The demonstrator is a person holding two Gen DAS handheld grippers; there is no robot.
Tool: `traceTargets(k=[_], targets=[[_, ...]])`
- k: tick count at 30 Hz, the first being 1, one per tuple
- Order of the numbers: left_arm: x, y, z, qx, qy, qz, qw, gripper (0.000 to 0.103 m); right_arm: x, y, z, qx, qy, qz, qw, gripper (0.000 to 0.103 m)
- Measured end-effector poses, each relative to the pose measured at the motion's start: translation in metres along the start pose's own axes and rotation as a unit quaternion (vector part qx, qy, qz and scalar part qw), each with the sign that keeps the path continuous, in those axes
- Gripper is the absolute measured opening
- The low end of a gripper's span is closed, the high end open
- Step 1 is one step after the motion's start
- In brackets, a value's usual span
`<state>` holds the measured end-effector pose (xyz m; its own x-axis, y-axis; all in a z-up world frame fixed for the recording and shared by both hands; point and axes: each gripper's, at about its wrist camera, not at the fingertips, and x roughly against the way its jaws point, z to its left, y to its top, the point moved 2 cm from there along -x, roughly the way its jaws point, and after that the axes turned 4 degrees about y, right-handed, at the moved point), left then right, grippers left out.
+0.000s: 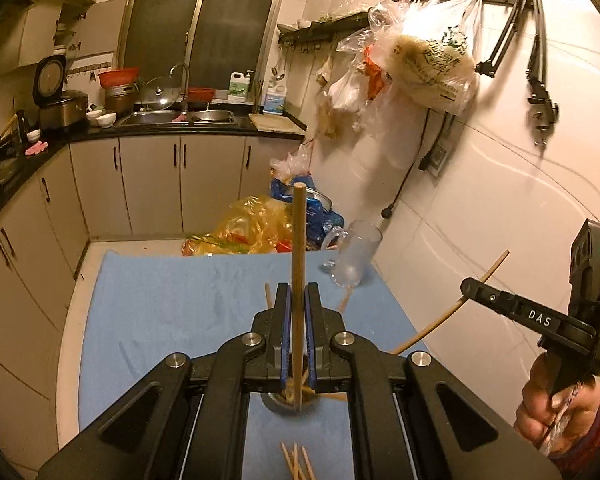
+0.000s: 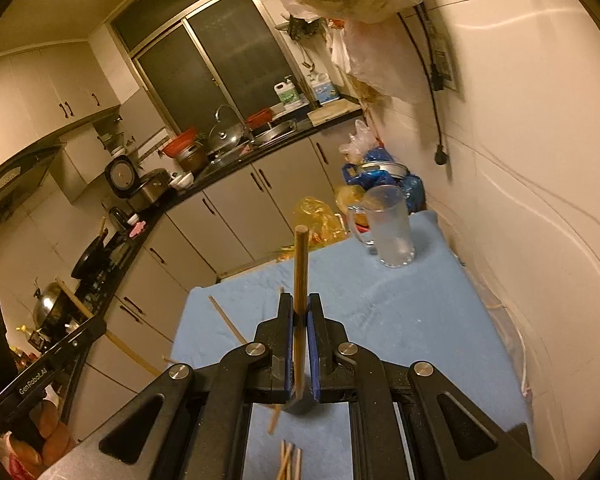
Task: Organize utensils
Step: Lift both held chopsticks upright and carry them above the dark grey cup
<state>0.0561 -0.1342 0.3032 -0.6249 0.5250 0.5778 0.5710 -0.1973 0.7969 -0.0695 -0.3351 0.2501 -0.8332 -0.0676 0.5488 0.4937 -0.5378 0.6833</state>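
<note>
1. Standing upright at frame centre in the left wrist view: a wooden chopstick (image 1: 299, 264), pinched between the blue pads of the left claw (image 1: 298, 300), its top end reaching well above the fingertips.
2. Showing the same at the centre of the right wrist view: a second chopstick (image 2: 300, 276), clamped upright in the closed right claw (image 2: 300, 312).
3. Appearing also at the right edge of the left wrist view: the right claw (image 1: 470, 286), gripping its chopstick (image 1: 448, 312), with a hand (image 1: 556, 412) wrapped around the handle below.
4. Sitting below the left claw, lower centre of the left wrist view: a round metal holder (image 1: 288, 402) with chopstick ends inside, mostly hidden by the claw body.
5. Lying loose on the blue cloth (image 1: 180, 304): more chopsticks (image 1: 296, 464) at the bottom centre, and others half hidden beside the claw fingers.
6. Lying left of centre in the right wrist view: one more loose chopstick (image 2: 227, 320) on the cloth.
7. Standing near the far right corner of the tabletop: a clear glass mug (image 2: 390, 226), upright, close to the tiled wall (image 2: 520, 120).
8. Filling the background: plastic bags (image 1: 256, 226) on the floor beyond the tabletop, a sink (image 1: 176, 117) under a dark window (image 1: 204, 24), and a bag (image 1: 432, 64) hanging from a wall rack.
</note>
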Motion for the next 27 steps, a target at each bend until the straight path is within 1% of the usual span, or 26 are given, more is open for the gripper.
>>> traceTargets(k=[2, 5, 7, 14, 21, 27], targets=[[-0.011, 0.005, -0.002, -0.001, 0.004, 0.001, 1.0000, 0.006, -0.013, 0.005, 0.001, -0.002, 0.007, 0.007, 1.000, 0.007], [-0.029, 0.006, -0.001, 0.006, 0.013, 0.007, 0.9999, 0.006, -0.028, 0.009, -0.001, -0.004, 0.005, 0.017, 1.000, 0.007], [-0.041, 0.005, 0.001, 0.007, 0.026, 0.009, 0.9996, 0.006, -0.036, 0.007, -0.003, -0.009, 0.004, 0.025, 1.000, 0.007], [-0.069, -0.005, 0.006, 0.010, 0.046, 0.023, 0.9986, 0.006, -0.060, 0.001, -0.004, -0.004, -0.005, 0.044, 0.999, 0.007], [-0.092, -0.022, 0.010, 0.013, 0.051, 0.048, 0.9975, 0.006, -0.083, -0.008, 0.003, 0.019, -0.015, 0.065, 0.998, 0.007], [-0.107, -0.038, 0.015, 0.014, 0.053, 0.071, 0.9959, 0.006, -0.105, -0.020, -0.003, 0.017, -0.016, 0.095, 0.995, 0.007]])
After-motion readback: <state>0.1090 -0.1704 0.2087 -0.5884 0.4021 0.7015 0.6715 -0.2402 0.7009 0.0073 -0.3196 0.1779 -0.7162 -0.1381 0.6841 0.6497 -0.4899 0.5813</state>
